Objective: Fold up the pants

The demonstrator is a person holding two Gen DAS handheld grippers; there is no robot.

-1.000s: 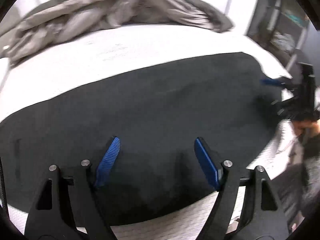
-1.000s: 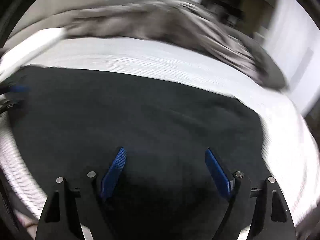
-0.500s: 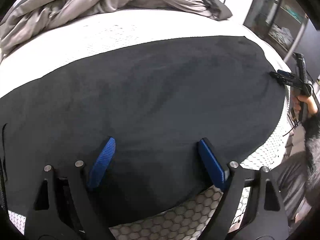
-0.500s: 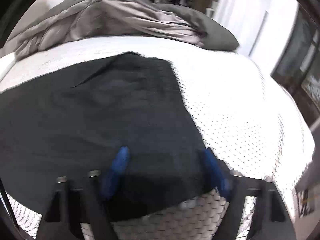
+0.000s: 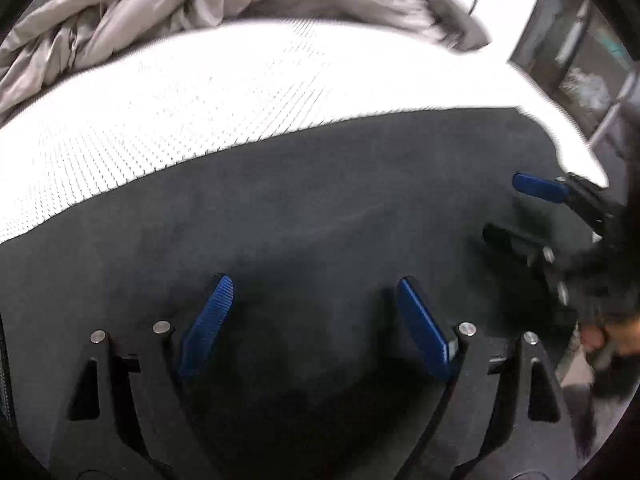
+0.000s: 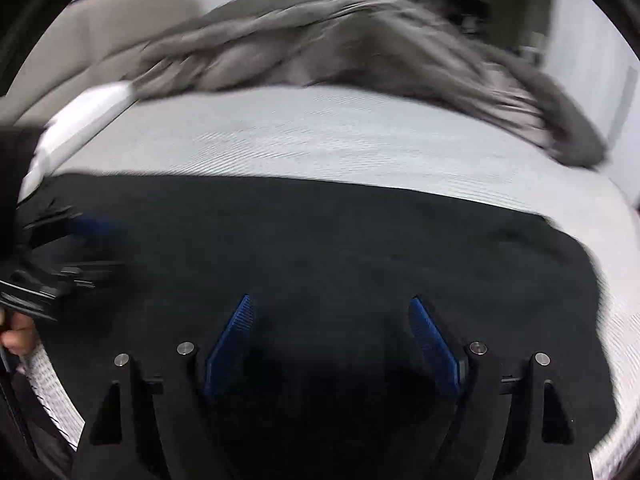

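Note:
Black pants (image 5: 320, 220) lie spread flat across a white mattress (image 5: 200, 100); the right wrist view shows the same dark cloth (image 6: 320, 248). My left gripper (image 5: 314, 284) hovers over the cloth near its front edge, open, nothing between its blue pads. My right gripper (image 6: 332, 304) is open too, above the pants, empty. The right gripper (image 5: 508, 208) also shows at the right edge of the left wrist view, over the pants' right end. At the left edge of the right wrist view the left gripper (image 6: 84, 244) appears blurred.
A crumpled grey duvet (image 5: 200, 8) is heaped at the far side of the mattress (image 6: 340, 136), and shows as a grey duvet (image 6: 360, 40) in the right wrist view. Shelving (image 5: 592, 72) stands beyond the bed's right corner. A hand (image 6: 18, 336) is at the left edge.
Both views swung away and came back: the right gripper moved off to the pants' right end, then back over the cloth. The left gripper shifted toward the front edge and back. Both jaws stayed open.

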